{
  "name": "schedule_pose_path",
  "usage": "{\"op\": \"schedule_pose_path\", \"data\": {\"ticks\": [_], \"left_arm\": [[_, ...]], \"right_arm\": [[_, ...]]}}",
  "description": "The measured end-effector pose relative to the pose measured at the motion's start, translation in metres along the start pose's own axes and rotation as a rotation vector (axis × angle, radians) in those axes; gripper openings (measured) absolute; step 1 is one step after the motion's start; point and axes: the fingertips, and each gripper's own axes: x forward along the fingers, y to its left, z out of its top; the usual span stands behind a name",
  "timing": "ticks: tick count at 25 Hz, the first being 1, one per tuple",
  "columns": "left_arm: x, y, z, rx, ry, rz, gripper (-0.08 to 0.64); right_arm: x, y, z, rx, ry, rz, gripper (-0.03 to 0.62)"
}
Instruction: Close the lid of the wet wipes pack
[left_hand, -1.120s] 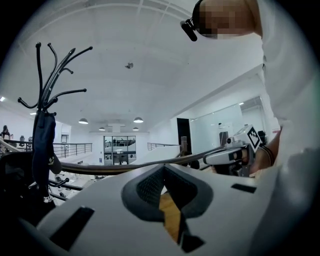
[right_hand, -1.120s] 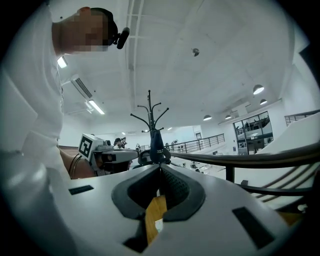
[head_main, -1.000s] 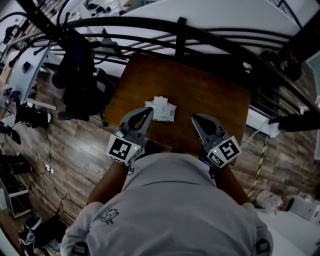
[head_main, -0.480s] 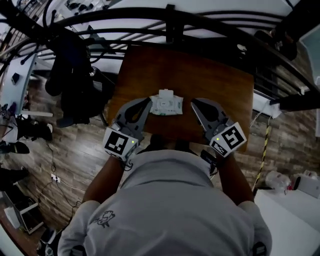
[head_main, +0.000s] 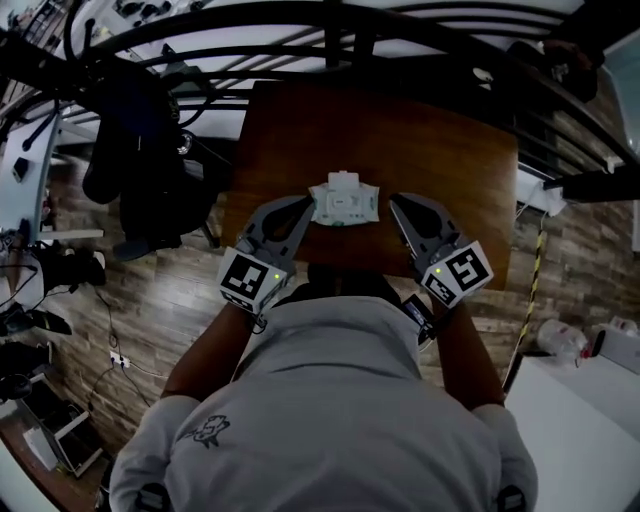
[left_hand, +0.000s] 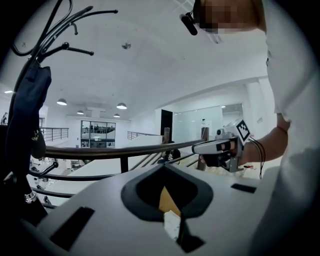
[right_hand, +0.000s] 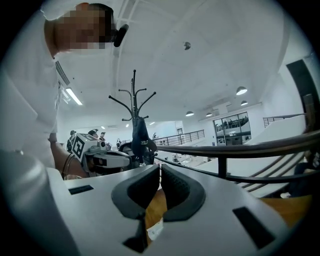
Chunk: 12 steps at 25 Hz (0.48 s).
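Observation:
The wet wipes pack (head_main: 343, 203) lies on the brown table (head_main: 440, 150) near its front edge, with a white lid flap (head_main: 343, 181) showing at its far side. My left gripper (head_main: 303, 204) is just left of the pack with its jaws together and nothing held. My right gripper (head_main: 396, 203) is just right of the pack, also shut and empty. In the left gripper view the jaws (left_hand: 164, 165) meet at the tips, a corner of the pack (left_hand: 171, 225) shows below them, and the right gripper (left_hand: 220, 147) is opposite. In the right gripper view the jaws (right_hand: 160, 168) are pressed together.
A coat stand with a dark garment (head_main: 130, 130) stands left of the table. A black railing (head_main: 350, 30) runs behind the table. Wooden floor (head_main: 150, 320) lies to the left, and a white surface (head_main: 590, 440) sits at the lower right.
Both grippers have moved forward and down from behind the pack, and now flank it on either side. Their jaws have stayed together.

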Motion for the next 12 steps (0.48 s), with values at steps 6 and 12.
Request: {"op": "schedule_pose_path", "data": {"ticks": [6, 12], "left_arm": [[0.024, 0.013, -0.032, -0.031, 0.052, -0.003, 0.012], [0.038, 0.019, -0.052, -0.069, 0.1, -0.003, 0.012]], "right_arm": [[0.019, -0.023, -0.023, 0.043, 0.024, 0.003, 0.035], [0.033, -0.038, -0.043, 0.072, 0.072, 0.034, 0.035]]}}
